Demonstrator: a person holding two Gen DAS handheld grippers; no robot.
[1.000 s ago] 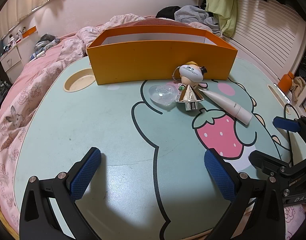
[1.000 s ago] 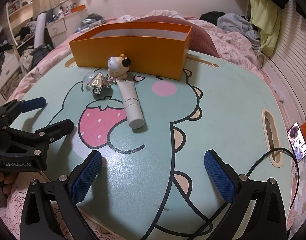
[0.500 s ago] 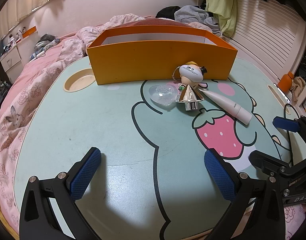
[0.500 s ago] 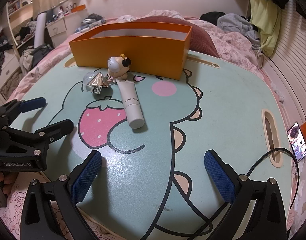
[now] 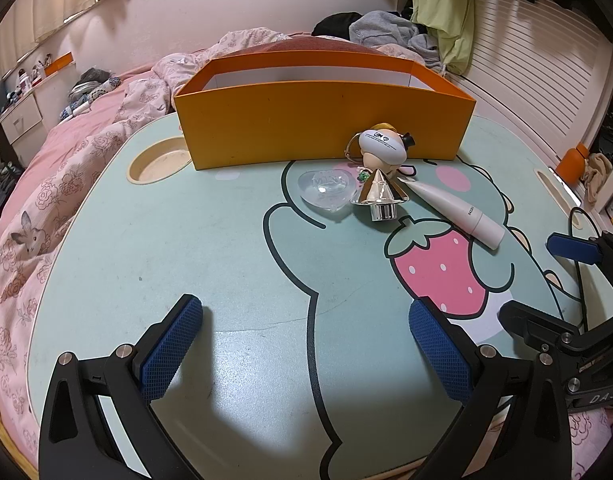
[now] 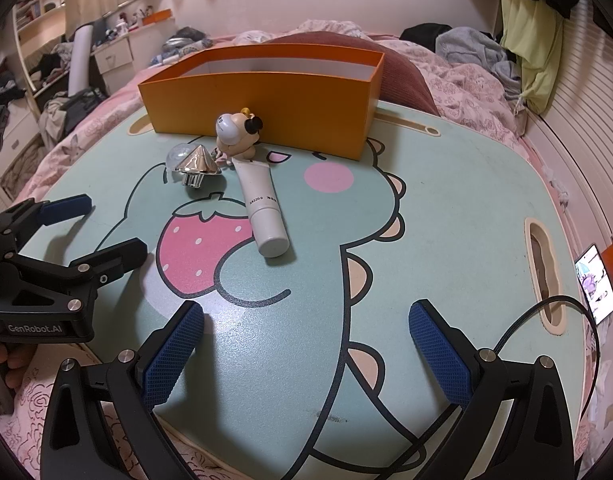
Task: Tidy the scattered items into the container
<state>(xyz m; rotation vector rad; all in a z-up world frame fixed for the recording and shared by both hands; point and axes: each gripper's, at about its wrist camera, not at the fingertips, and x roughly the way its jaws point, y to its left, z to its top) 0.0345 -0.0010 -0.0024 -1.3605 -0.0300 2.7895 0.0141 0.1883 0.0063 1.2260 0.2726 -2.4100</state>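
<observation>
- Left tool (image 5: 305, 346) — blue pads spread wide, gripping nothing, held low and level.
- Right tool (image 6: 306, 346) — also spread wide and empty, just beside the left one, pointing forward.

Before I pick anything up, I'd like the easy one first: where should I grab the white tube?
Grip the white tube across its round body just above the cap, coming from above with the right gripper. It lies flat, cap end toward you and clear; its narrow end sits by the figurine.
</observation>
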